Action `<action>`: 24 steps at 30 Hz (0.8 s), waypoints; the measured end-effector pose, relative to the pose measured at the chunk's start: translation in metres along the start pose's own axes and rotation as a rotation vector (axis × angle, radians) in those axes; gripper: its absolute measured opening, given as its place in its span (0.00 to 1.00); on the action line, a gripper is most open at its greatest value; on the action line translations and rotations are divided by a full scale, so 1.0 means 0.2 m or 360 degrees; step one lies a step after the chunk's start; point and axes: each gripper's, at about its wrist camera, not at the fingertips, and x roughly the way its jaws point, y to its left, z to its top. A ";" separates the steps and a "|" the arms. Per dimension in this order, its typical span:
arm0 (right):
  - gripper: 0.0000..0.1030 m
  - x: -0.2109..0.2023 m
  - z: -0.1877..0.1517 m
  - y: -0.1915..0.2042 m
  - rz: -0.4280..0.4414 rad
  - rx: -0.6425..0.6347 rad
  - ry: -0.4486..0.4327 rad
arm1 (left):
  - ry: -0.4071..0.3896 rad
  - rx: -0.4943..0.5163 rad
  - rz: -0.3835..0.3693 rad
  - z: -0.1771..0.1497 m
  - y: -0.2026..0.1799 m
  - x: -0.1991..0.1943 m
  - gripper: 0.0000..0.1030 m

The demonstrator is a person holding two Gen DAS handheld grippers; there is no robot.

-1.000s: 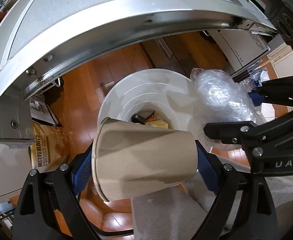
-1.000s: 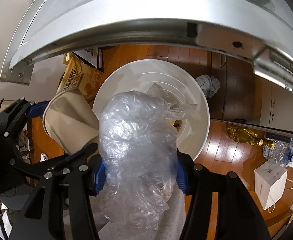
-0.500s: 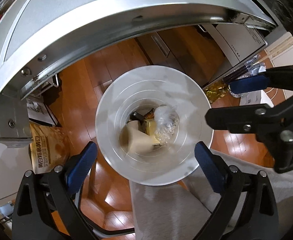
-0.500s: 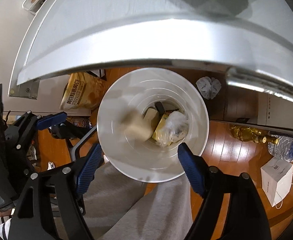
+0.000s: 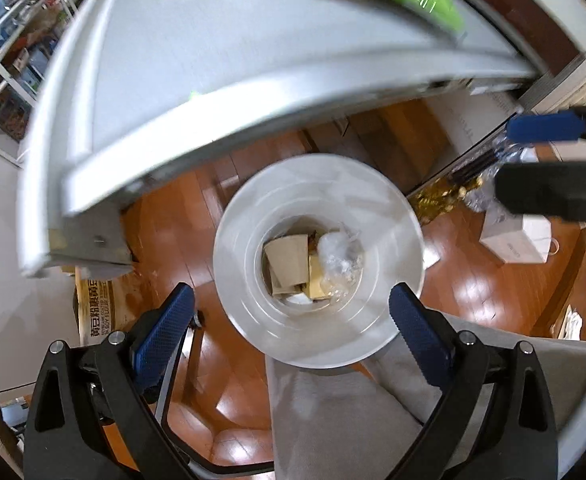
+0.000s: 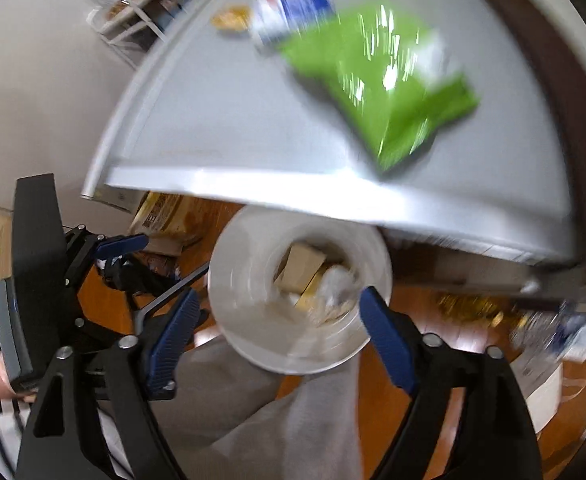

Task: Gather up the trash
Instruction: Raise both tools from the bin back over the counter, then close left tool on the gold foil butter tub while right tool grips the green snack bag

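Observation:
A white trash bin (image 5: 245, 248) stands on the wooden floor below the table edge; it also shows in the right wrist view (image 6: 237, 320). Inside lie a brown paper cup (image 5: 287, 264) and a clear plastic bag (image 5: 339, 256) among other trash. My left gripper (image 5: 291, 312) is open and empty above the bin. My right gripper (image 6: 279, 320) is open and empty above it too. On the grey table (image 6: 221, 120) lie a green snack bag (image 6: 385, 80), a blue and white packet (image 6: 293, 8) and a small yellow wrapper (image 6: 231, 18).
The table edge (image 5: 173, 136) overhangs the bin. A brown paper sack (image 5: 97, 304) lies on the floor at left. A white box (image 5: 521, 240) and bottles (image 5: 445, 196) stand at right. Grey-trousered legs (image 6: 273, 412) are below the grippers.
Both grippers opened and dropped the paper cup and the plastic bag into the bin. Both have since lifted and tilted up, bringing the tabletop and its items into view.

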 end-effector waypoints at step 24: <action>0.72 0.15 0.61 -0.10 -0.0432 -0.0589 0.0019 | -0.0432 -0.0358 -0.0096 0.38 0.42 -0.43 0.96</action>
